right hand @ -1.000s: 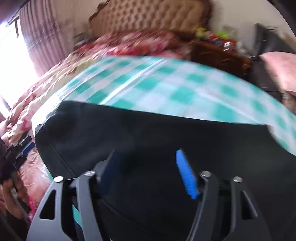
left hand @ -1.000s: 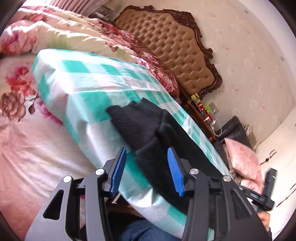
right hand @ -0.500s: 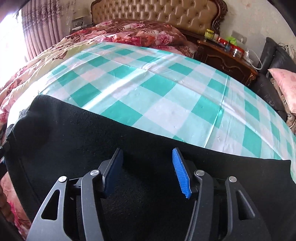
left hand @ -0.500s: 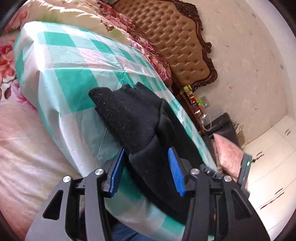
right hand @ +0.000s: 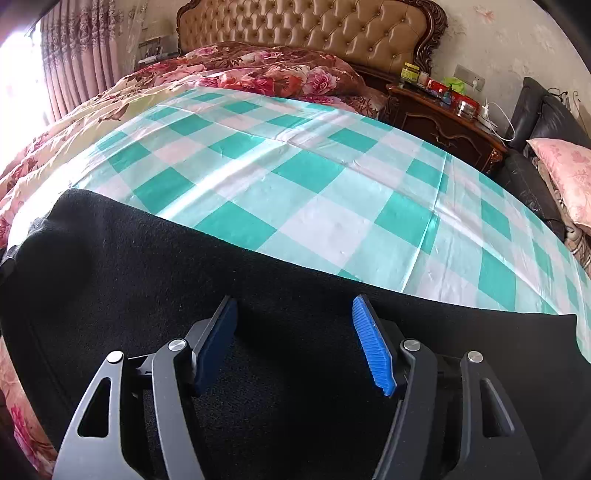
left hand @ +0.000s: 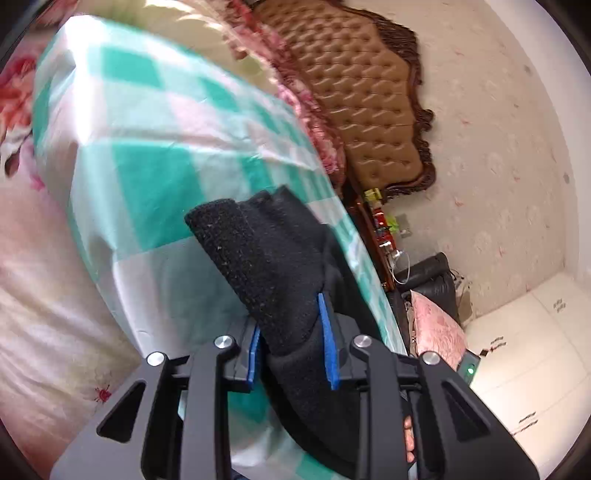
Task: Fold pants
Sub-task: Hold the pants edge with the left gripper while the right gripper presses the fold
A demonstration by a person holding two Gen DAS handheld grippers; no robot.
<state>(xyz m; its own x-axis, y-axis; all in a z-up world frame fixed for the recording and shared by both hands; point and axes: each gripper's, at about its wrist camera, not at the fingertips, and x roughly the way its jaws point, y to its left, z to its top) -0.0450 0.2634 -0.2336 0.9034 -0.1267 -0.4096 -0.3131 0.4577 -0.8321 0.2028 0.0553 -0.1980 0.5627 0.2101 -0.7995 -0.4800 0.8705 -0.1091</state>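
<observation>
The black pants [left hand: 258, 251] lie folded on a green-and-white checked sheet [left hand: 147, 155] on the bed. In the left wrist view a thick folded end of them runs back between the blue pads. My left gripper [left hand: 290, 321] is closing, and its pads press on that fold from both sides. In the right wrist view the pants [right hand: 147, 258] spread flat across the near half of the sheet [right hand: 314, 177]. My right gripper [right hand: 294, 301] points down over them with its jaws opening. Its pads stand wide apart, with only flat fabric beneath.
A floral quilt [right hand: 240, 74] and a tufted headboard [right hand: 314, 29] lie beyond the sheet. A dark nightstand [right hand: 443, 114] with bottles and a black sofa with a pink cushion [right hand: 565, 173] stand to the right. Fingers of a hand [left hand: 408, 435] show behind the left gripper.
My left gripper slid onto the folded end of the pants and its jaws closed on it. The right gripper came down over the pants, steadied, and its jaws widened.
</observation>
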